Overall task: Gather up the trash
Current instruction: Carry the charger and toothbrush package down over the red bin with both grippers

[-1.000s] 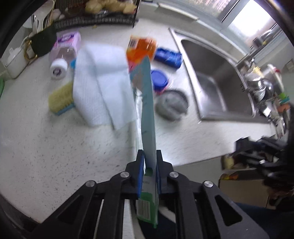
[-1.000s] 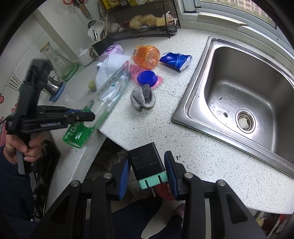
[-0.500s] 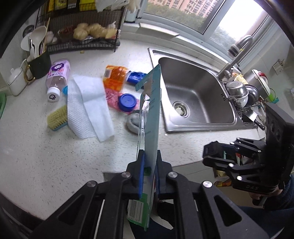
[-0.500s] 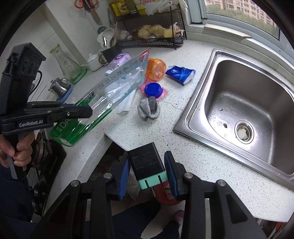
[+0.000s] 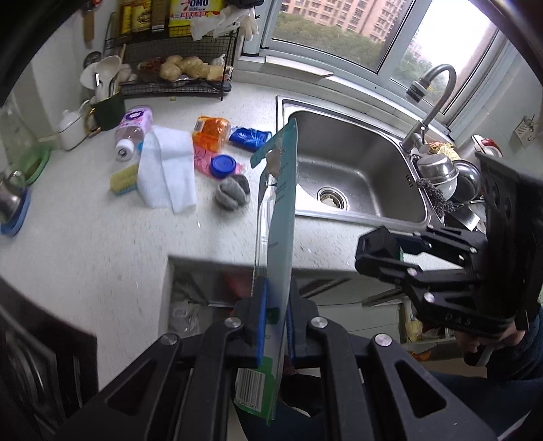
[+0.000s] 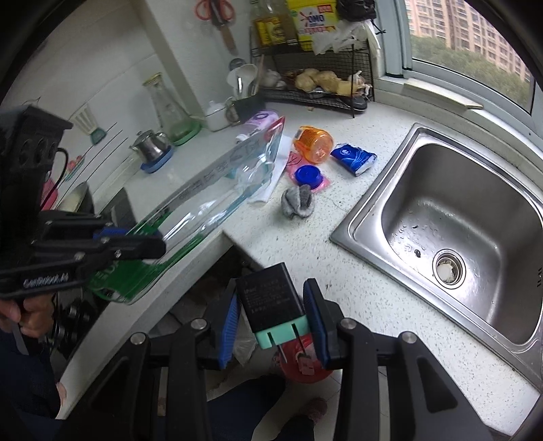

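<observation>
Two claws loaded: left claw [image 5: 274,315] pinches barcoded blister pack [image 5: 278,217]; right claw [image 6: 274,320] grips black charger [image 6: 269,302]; "OMO" box [image 6: 312,20] on rack.

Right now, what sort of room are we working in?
A home kitchen, most likely: a stainless steel sink with a curved metal tap below a window, and a black wire rack of groceries on the speckled white counter.

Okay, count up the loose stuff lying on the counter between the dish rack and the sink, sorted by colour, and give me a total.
White: 1, paper towel
Orange: 1, container
Blue: 2, tissue pack, lid
Grey: 1, rag
Pink: 2, wrapper, bottle
Yellow: 1, scrub brush
Total: 8
</observation>
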